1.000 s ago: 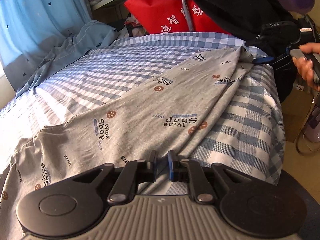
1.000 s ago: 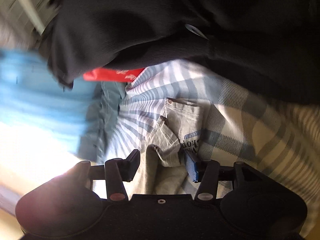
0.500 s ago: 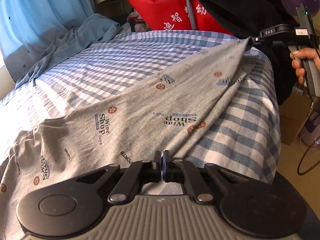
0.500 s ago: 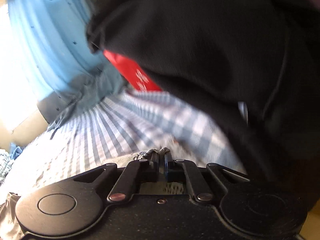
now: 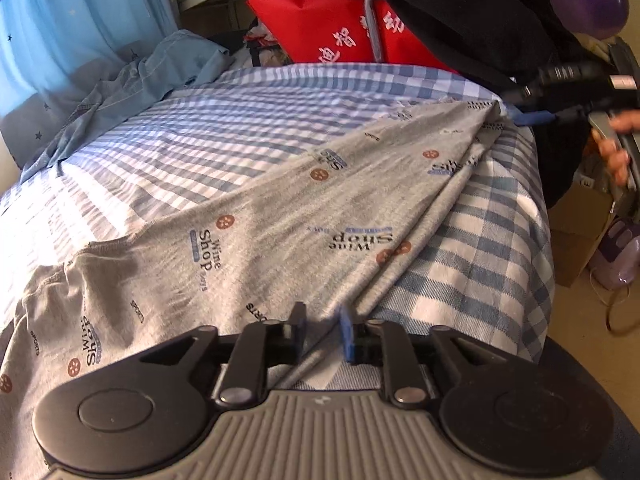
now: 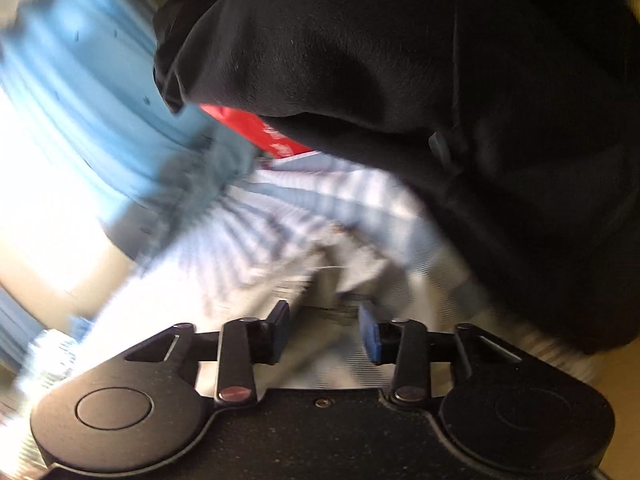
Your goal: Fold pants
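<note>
Grey printed pants (image 5: 280, 216) lie stretched across the blue checked bed sheet (image 5: 240, 140), legs running to the far right corner. My left gripper (image 5: 322, 318) sits at the near edge of the pants, its jaws opening; a fold of the cloth runs between the pads without being pressed. My right gripper (image 5: 528, 105), held by a hand (image 5: 612, 148), hovers at the leg ends. In the blurred right wrist view, my right gripper (image 6: 324, 320) has its jaws opening, with the pants (image 6: 360, 268) lying loose just ahead and nothing pinched.
A red bag (image 5: 320, 28) and a black garment (image 5: 460, 12) crowd the far side of the bed. A blue denim garment (image 5: 132, 80) lies at the far left under a blue curtain (image 5: 60, 32). Beyond the right bed edge stands a purple appliance (image 5: 616, 256) on the floor.
Half a second ago both grippers were shut on the pants and pulling them taut. Both have since parted their jaws, and the leg end has dropped back onto the sheet.
</note>
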Action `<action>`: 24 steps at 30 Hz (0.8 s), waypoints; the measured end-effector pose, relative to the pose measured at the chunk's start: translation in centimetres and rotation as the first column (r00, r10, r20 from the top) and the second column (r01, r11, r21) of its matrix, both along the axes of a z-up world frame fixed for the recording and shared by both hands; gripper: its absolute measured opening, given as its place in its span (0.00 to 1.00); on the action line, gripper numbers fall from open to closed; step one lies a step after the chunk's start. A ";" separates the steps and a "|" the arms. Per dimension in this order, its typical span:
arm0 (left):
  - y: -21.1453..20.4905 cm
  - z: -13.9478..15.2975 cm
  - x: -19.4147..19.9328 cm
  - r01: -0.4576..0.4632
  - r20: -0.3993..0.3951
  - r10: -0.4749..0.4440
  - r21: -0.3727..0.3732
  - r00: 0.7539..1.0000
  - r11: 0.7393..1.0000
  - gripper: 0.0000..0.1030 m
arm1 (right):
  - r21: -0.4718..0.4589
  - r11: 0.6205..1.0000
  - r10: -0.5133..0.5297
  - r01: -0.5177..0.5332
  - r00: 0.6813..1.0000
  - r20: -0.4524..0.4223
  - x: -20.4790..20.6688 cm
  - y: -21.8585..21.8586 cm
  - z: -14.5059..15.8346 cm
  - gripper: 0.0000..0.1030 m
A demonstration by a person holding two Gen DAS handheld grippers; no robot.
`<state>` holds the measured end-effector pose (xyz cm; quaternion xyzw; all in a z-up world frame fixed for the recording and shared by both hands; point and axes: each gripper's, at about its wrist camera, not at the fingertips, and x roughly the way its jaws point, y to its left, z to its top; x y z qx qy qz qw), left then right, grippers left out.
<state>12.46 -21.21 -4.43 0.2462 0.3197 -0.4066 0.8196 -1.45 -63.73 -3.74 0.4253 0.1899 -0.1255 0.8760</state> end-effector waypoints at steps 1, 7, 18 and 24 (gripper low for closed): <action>0.0 -0.1 0.0 0.005 0.003 -0.005 0.009 1.000 1.000 0.33 | 0.074 0.997 0.002 -0.003 1.000 0.012 0.5 -0.4 -0.3 0.58; 0.1 -0.2 0.1 -0.012 0.002 0.012 0.019 1.000 1.000 0.35 | 0.304 0.942 -0.138 0.141 0.990 -0.031 3.7 -3.5 -1.7 0.38; 0.4 0.4 -0.4 -0.003 0.010 0.004 -0.007 1.000 1.000 0.35 | -0.376 0.926 0.000 0.021 0.998 0.056 5.6 -0.4 6.3 0.03; 1.8 0.8 0.6 -0.030 -0.071 0.026 -0.057 0.997 0.998 0.36 | -0.433 0.901 -0.062 -0.026 0.980 -0.187 5.2 -1.2 0.5 0.03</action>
